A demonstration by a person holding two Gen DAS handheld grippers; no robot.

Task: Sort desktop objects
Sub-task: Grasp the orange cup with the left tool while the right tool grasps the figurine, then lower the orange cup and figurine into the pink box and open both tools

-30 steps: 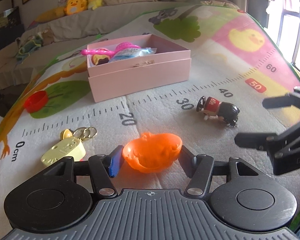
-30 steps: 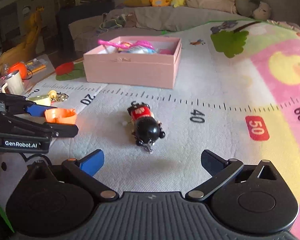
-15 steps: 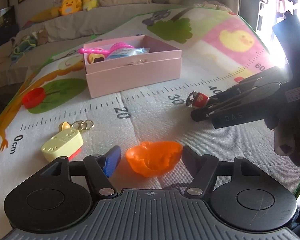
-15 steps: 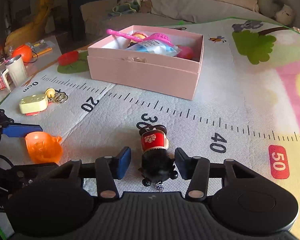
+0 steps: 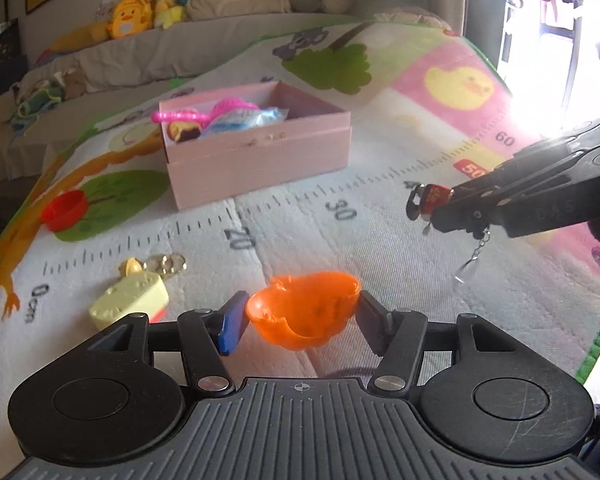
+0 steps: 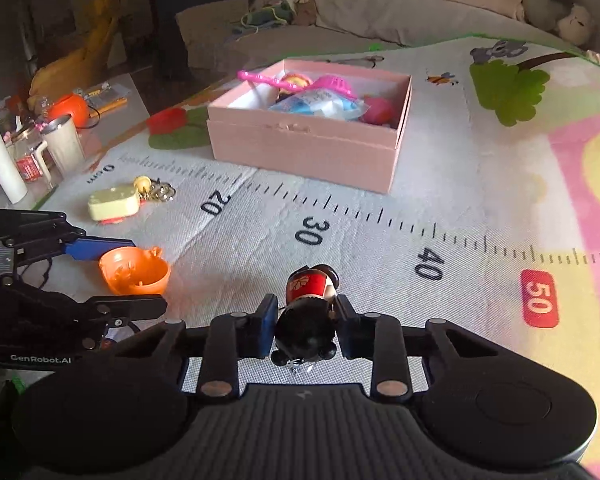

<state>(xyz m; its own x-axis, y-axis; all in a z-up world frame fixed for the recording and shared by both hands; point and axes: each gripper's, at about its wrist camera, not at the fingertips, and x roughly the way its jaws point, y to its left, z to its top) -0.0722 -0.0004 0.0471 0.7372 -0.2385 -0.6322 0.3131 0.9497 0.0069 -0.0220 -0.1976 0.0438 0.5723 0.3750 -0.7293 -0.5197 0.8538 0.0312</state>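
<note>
An orange half-shell cup (image 5: 304, 316) sits between the pads of my left gripper (image 5: 301, 313). The jaws are closing and both pads press its sides. It hangs just above the play mat with a shadow under it. In the right wrist view the cup (image 6: 134, 272) and the left gripper (image 6: 124, 276) are at the left. My right gripper (image 6: 306, 308) is closing on a small figurine keychain (image 6: 309, 286) with a black head and red body. The pads pinch its head. In the left wrist view the figurine (image 5: 430, 197) is off the mat, its chain dangling.
A pink box (image 6: 300, 148) holding several toys stands on the mat beyond both grippers. A pale yellow key tag with rings (image 5: 130, 304) lies left of the cup. A red cap (image 5: 64, 210) lies at the mat's left edge. Cups (image 6: 64, 144) stand on a side table.
My right gripper came down around the figurine, closed from wide open and lifted it off the mat. My left gripper loosened briefly, then closed again on the orange cup.
</note>
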